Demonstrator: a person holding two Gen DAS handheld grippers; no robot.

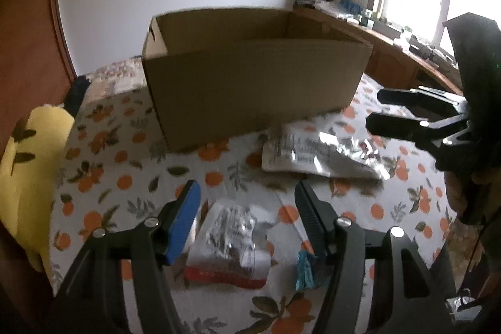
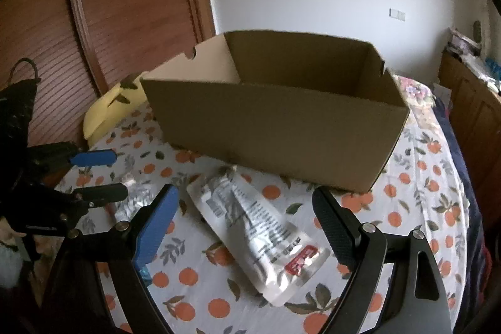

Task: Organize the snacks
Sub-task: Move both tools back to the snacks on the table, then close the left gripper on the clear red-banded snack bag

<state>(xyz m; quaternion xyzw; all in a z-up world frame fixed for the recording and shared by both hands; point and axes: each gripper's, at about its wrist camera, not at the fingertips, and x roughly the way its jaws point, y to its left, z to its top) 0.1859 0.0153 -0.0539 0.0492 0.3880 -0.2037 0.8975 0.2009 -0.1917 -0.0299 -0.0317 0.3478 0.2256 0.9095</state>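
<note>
- Two shiny silver snack packets lie flat on the white cloth with orange fruit prints (image 2: 416,177) that covers the table.
- One is a small silver packet with a red edge (image 1: 228,243). It lies under the gap of the left claw (image 1: 247,215); the claw's arms stand apart and touch nothing.
- The other is a long silver packet with a red label (image 2: 263,224). It lies between the wide-apart arms of the right claw (image 2: 244,218), and they hold nothing.
- An open brown cardboard box (image 2: 275,118) stands just behind both packets, with the long packet's far end close to it.
- A soft yellow toy (image 1: 34,177) sits at the table's left edge, beside a brown wooden door (image 2: 125,5).
</note>
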